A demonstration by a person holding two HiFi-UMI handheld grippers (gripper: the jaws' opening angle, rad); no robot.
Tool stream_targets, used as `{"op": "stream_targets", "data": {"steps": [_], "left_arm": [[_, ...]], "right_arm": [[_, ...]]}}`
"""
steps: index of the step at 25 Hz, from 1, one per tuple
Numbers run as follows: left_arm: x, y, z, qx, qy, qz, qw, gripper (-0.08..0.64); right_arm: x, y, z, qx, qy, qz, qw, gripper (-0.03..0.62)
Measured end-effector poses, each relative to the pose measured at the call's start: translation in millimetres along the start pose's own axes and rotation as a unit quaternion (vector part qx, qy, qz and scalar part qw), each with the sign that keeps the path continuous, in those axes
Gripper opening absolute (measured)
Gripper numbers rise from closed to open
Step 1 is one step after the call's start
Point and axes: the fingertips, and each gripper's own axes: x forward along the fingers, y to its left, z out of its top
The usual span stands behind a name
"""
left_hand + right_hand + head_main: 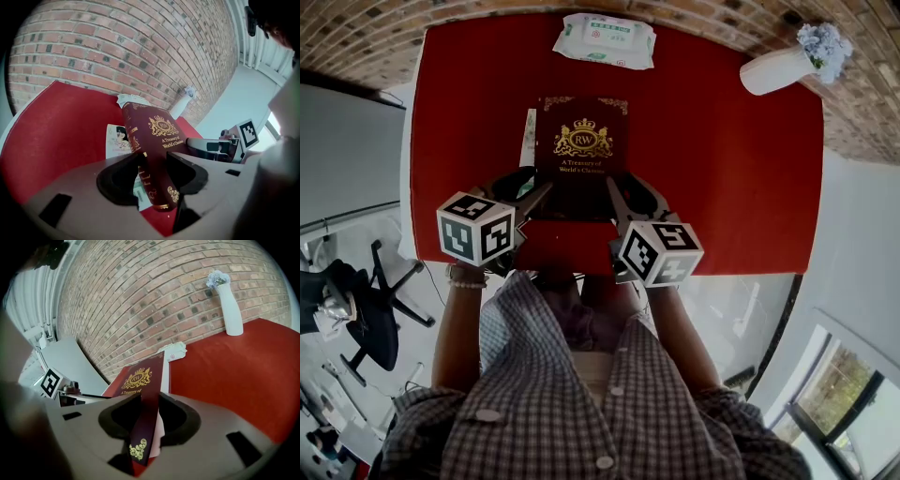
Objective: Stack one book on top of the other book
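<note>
Where the left gripper looks along its own jaws, both dark pads are clenched on the near left corner of the maroon book. That corner's gilt scrollwork hangs just below the grip, above the red table. The right gripper is clamped the same way on the near right corner, a pad on either face of the cover, and the book's edge runs straight away from it. The left gripper view catches the right gripper's marker cube off to its right, and the right gripper view shows the left gripper's marker cube off to its left. Only the head view takes in both at once, one at each near corner, with the person's forearms behind them. Just beyond the left jaws, partly under the maroon book, lies the second book. The left gripper view shows its pale, pictured cover, while the head view gives only a thin pale strip beside the maroon book. No view settles whether the maroon book's far end rests on it. Farther out, past both grippers, a white pack of wipes lies at the table's far edge. Farthest, off to the right gripper's right, a white vase with pale blue flowers stands upright against the brick wall, clearest in the right gripper view.
</note>
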Motion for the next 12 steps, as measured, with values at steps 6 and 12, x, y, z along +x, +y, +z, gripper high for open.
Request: {"op": "stream_targets", "data": {"steps": [6, 12], "left_arm": [[-18, 25, -4, 0.005, 0.011, 0.011, 0.9999, 0.195], [-25, 41, -11, 0.002, 0.021, 0.020, 0.9996, 0.193]], "right_arm": [[17, 21, -16, 0.021, 0.009, 0.009, 1.000, 0.124], [29, 31, -29, 0.035, 0.022, 0.012, 0.999, 0.123]]}}
